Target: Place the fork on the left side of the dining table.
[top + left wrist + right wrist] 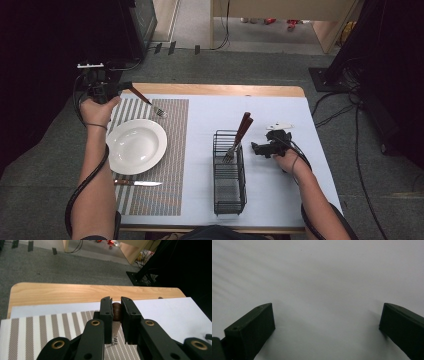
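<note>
Left gripper (126, 87) at the far left corner of the table (220, 90), jaws clamped on the brown handle of a fork (148, 102); tines angled down over the far edge of the striped mat (172, 150). In the left gripper view, handle end (116, 311) pinched between the two jaws. Right gripper (256, 148) held just right of the wire basket (229, 186), jaws spread wide with nothing between, over the white cloth (280, 190). Two brown-handled pieces (242, 131) standing in the basket. White plate (136, 146) on the mat, knife (137, 183) lying near of it.
</note>
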`<state>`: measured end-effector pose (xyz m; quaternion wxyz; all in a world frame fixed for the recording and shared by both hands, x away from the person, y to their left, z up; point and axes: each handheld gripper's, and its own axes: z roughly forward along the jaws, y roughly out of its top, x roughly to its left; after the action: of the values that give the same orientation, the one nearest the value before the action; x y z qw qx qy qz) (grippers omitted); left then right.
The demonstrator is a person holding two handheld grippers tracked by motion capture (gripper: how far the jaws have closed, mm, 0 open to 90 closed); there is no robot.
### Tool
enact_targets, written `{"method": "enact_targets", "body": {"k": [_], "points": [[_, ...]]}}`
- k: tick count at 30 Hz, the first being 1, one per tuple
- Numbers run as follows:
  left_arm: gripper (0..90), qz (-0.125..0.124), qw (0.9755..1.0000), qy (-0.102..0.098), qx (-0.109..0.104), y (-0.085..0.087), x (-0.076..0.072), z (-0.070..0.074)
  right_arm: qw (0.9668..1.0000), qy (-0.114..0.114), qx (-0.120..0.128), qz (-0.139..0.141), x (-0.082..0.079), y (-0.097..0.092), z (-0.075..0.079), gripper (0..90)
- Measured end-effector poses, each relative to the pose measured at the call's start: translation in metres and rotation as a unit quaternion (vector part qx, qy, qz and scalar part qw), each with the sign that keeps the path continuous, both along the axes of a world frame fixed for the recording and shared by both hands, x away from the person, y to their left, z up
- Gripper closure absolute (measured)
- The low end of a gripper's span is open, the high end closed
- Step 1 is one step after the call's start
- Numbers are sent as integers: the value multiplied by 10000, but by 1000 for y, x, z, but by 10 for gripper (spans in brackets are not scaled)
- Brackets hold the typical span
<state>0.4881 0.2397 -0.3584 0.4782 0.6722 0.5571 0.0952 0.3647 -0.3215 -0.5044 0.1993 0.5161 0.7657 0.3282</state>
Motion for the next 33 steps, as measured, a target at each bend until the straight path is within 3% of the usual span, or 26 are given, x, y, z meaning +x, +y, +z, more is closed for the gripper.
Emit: {"method": "enact_targets", "body": {"k": [8, 19, 25, 33], "points": [[785, 188, 9995, 244, -20, 19, 3, -13, 10000, -2, 0, 2, 0, 0, 0, 0], [765, 209, 9984, 470, -236, 41, 8, -31, 10000, -5, -2, 4, 0, 0, 0, 0], [745, 339, 9969, 614, -342, 52, 9, -46, 10000, -4, -1, 2, 0, 0, 0, 0], [729, 346, 9964, 610, -477, 62, 9, -60, 10000, -3, 0, 2, 0, 0, 0, 0]]}}
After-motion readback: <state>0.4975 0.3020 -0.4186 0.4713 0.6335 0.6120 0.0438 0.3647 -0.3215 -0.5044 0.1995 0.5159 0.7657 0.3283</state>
